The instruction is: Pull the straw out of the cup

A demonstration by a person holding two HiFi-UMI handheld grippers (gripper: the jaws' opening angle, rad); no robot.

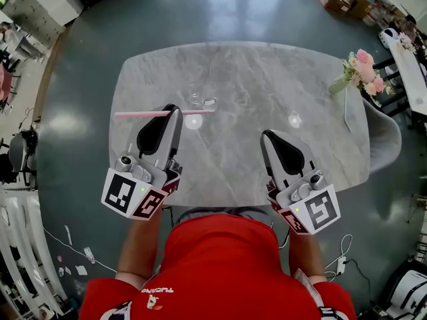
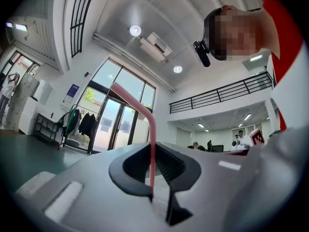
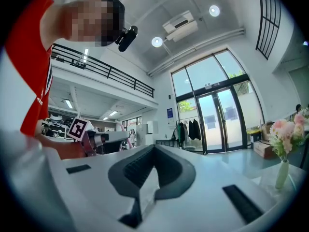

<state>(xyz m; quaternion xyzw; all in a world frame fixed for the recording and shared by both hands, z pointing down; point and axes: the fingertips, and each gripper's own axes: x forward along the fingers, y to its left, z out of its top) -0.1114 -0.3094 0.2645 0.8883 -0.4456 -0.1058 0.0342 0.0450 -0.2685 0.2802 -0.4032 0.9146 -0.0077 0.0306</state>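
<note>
Pink straw point(image 2: 151, 144), slim, bent over near its top end. Clamped crosswise in my left gripper's point(image 1: 171, 109) jaws, lying level above the grey marble counter point(image 1: 247, 79). Right gripper point(image 1: 267, 135): jaws closed, nothing between them.

straw point(image 1: 133, 114) partly hidden, cup point(image 1: 202, 101) perhaps glass

Red shirt point(image 1: 220, 265); grey L gripper point(image 1: 171, 107), R gripper point(image 1: 265, 133), blk fingers point(image 1: 155, 132)
</note>
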